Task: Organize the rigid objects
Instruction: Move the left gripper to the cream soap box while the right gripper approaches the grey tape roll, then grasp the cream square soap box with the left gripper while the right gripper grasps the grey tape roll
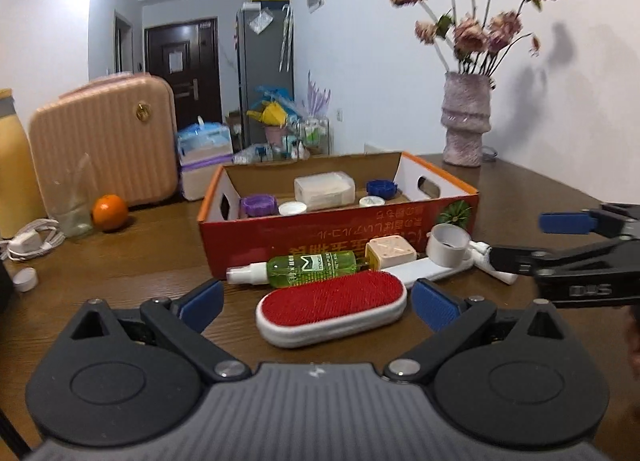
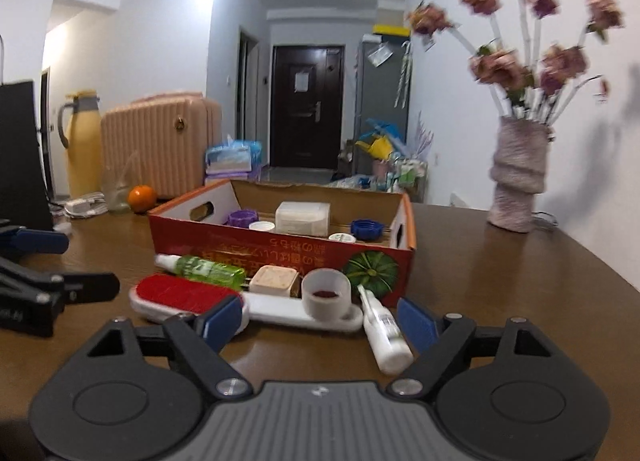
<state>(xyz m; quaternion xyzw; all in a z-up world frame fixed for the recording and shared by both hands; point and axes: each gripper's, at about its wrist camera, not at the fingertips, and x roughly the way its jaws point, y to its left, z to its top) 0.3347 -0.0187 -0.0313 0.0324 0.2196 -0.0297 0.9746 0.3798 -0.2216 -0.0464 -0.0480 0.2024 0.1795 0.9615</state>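
Observation:
An open red cardboard box [image 1: 340,245] [image 2: 280,245] stands on the brown table and holds several lids and a white case [image 1: 324,189]. In front of it lie a red lint brush [image 1: 332,311] [image 2: 180,297], a green spray bottle [image 1: 296,268] [image 2: 204,269], a beige cube [image 1: 390,253] [image 2: 274,279], a white cup [image 1: 448,243] [image 2: 326,293] on a flat white piece [image 2: 288,313], and a small white bottle [image 2: 384,335]. My left gripper [image 1: 318,307] is open around the brush. My right gripper [image 2: 320,323] is open, just before the cup and white bottle.
A vase of dried flowers [image 1: 466,121] [image 2: 518,177] stands at the back right. An orange [image 1: 110,212] [image 2: 142,197], a glass [image 1: 72,205], a white cable [image 1: 32,241] and a yellow jug [image 2: 82,145] are at the back left, before a pink suitcase [image 1: 108,137].

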